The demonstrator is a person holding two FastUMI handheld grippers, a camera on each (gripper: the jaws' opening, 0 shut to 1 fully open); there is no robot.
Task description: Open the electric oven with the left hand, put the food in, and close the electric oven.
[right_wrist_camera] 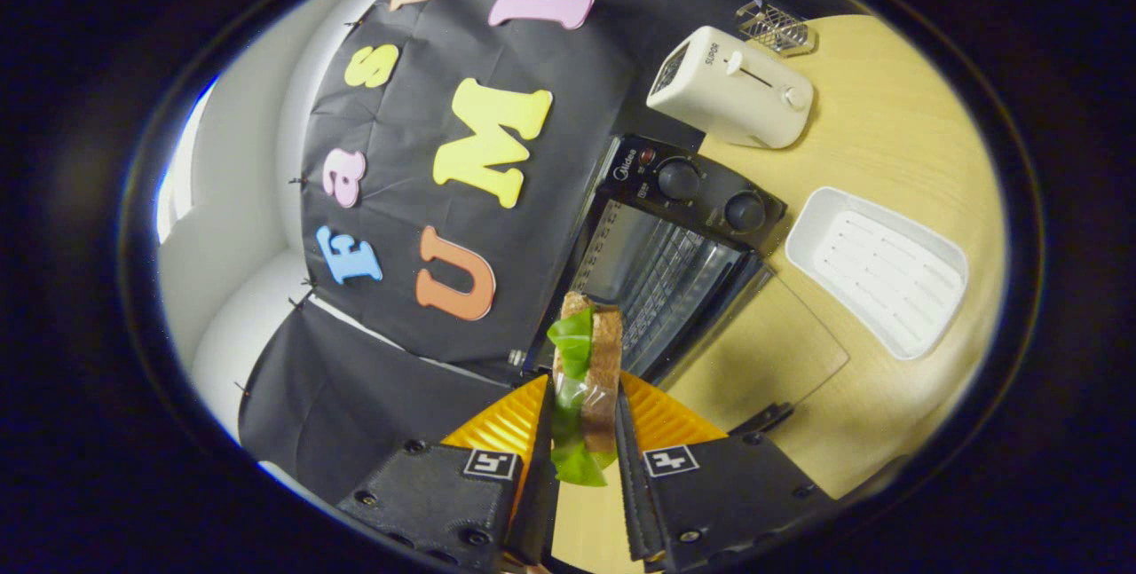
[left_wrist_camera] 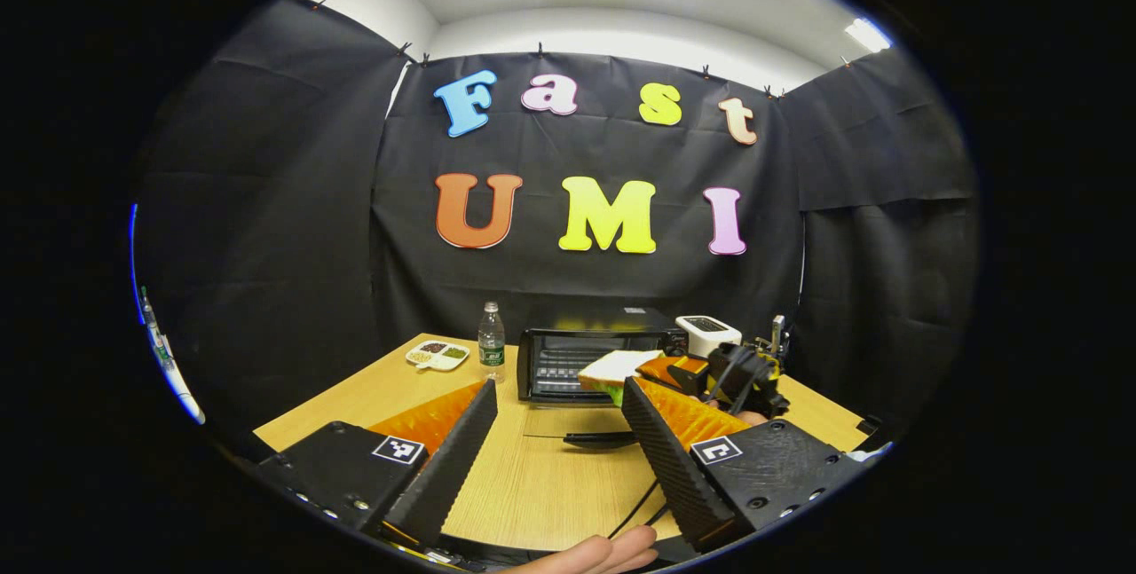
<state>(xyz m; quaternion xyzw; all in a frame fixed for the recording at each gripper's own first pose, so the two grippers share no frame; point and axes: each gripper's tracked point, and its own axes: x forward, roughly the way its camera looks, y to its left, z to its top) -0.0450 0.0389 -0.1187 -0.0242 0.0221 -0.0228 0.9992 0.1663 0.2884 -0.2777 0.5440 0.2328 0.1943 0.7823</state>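
Holding the sandwich [right_wrist_camera: 587,379] edge-on between its two fingers, the right gripper [right_wrist_camera: 581,459] has the bread slice on one side and the green lettuce on the other, so both pads press flat on the faces and nothing squeezes out, I'd guess. In the right gripper view the sandwich's long axis runs straight out along the fingers toward 12 o'clock, free end aimed at the oven's mouth.

The left gripper [left_wrist_camera: 555,432] sits low at 6 o'clock in its own view with its fingers spread wide and nothing between them. A bare hand [left_wrist_camera: 595,552] peeks in at the very bottom edge.

Next out on the table [left_wrist_camera: 532,485]: the oven door [right_wrist_camera: 763,352] is already dropped flat, glass lying on the wood with its handle toward us. That's why the left one is just parked there, its job looks done for now.

In the left gripper view the right gripper [left_wrist_camera: 657,370] comes in from 3 o'clock, carrying the sandwich [left_wrist_camera: 612,368] just in front of the oven [left_wrist_camera: 586,361]. It's at the opening, not on the rack yet as far as I can tell.

Farther back, a water bottle [left_wrist_camera: 491,342] and a small snack dish [left_wrist_camera: 437,354] sit around 10 o'clock of the oven. In the right gripper view, a white tray [right_wrist_camera: 879,268] lies at 2 o'clock and a white toaster [right_wrist_camera: 732,88] beyond it, with a little wire rack [right_wrist_camera: 775,26] at the far table edge.
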